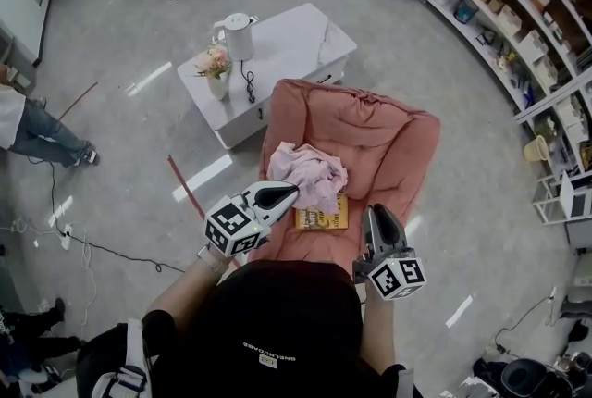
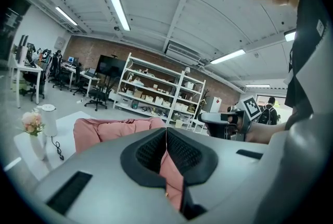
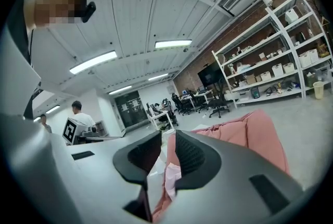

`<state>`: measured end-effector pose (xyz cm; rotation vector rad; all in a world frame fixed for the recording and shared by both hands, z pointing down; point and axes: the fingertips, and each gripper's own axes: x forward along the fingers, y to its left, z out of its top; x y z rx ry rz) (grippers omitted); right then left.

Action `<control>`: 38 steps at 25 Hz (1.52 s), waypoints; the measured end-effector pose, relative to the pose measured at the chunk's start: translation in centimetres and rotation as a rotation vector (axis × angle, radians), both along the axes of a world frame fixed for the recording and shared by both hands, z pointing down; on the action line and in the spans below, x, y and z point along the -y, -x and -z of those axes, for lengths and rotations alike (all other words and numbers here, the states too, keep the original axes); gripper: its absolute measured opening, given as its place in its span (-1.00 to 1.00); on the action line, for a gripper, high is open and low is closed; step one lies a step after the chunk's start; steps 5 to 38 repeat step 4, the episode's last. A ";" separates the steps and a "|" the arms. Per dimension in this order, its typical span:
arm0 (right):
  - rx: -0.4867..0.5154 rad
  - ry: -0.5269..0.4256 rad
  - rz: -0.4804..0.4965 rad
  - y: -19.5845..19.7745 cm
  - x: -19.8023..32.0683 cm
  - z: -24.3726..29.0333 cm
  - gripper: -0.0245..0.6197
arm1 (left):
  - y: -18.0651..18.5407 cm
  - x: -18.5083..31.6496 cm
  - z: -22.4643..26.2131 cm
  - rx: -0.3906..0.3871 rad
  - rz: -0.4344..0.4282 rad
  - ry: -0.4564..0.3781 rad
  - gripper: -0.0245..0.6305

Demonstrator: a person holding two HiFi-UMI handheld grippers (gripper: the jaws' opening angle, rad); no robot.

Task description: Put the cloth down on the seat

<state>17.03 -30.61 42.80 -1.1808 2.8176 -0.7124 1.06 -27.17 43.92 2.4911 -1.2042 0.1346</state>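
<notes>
One pink cloth lies bunched on the pink seat, overlapping a yellow book. Your left gripper is at its edge with jaws together. Your right gripper hangs nearby, closed on nothing.

Bright, even light from long white ceiling tube lamps leaves pale glare streaks on the glossy grey floor and only soft shadows, while both gripper views bow toward dark rounded corners and the near left gripper looms blurred.
</notes>
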 end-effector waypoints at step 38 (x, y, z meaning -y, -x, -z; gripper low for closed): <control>-0.009 -0.002 0.003 0.1 0.3 -0.4 -0.61 | 0.2 0.2 -0.4 -0.003 0.000 0.007 -0.88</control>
